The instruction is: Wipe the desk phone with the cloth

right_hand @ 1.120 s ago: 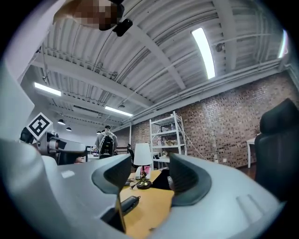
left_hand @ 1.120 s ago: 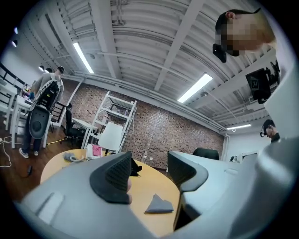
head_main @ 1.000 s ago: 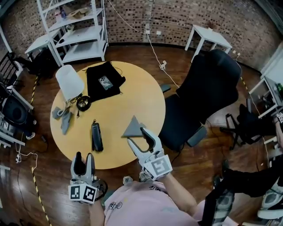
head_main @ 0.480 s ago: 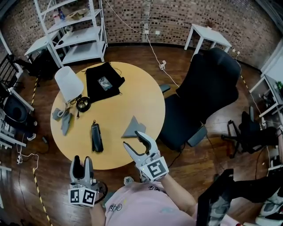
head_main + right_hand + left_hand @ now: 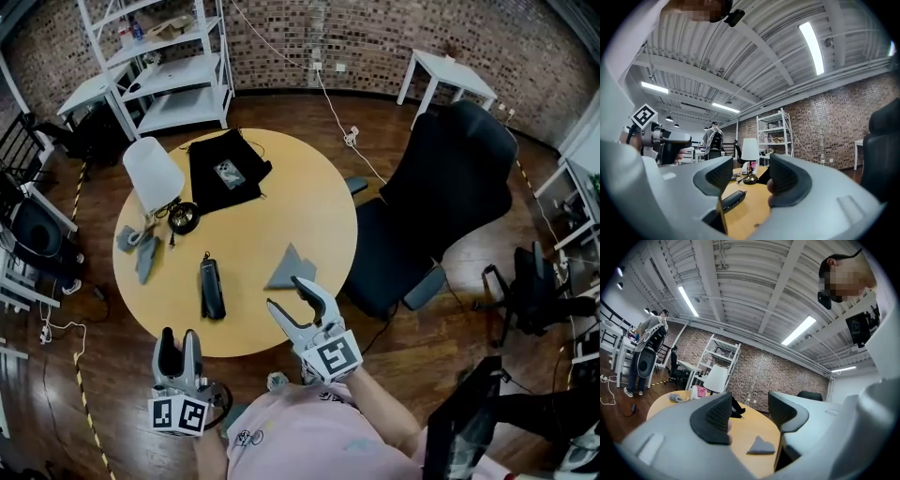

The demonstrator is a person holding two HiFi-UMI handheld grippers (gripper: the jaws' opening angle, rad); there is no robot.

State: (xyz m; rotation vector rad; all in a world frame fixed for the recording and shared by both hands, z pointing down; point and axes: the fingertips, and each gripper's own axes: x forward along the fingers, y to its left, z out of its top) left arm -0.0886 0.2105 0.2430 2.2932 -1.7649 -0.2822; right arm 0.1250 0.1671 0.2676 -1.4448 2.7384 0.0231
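The black desk phone (image 5: 211,289) lies on the round wooden table (image 5: 319,211), left of the folded grey cloth (image 5: 290,269). My right gripper (image 5: 298,302) hovers open and empty at the table's front edge, its fingertips just short of the cloth. In the right gripper view the phone (image 5: 733,198) shows low between the open jaws of the right gripper (image 5: 750,180). My left gripper (image 5: 178,347) is off the table's front edge, below the phone, open and empty. The left gripper view shows the cloth (image 5: 761,446) beyond the left gripper (image 5: 750,416).
A white lamp (image 5: 153,175) on a black base, a black cloth with a small device (image 5: 225,172) and grey items (image 5: 139,248) sit at the table's far and left sides. A black office chair (image 5: 441,202) stands right of the table. White shelving (image 5: 173,66) is behind.
The head view has shifted slightly. Both grippers stay about where they were, jaws unchanged; cloth and phone have not moved.
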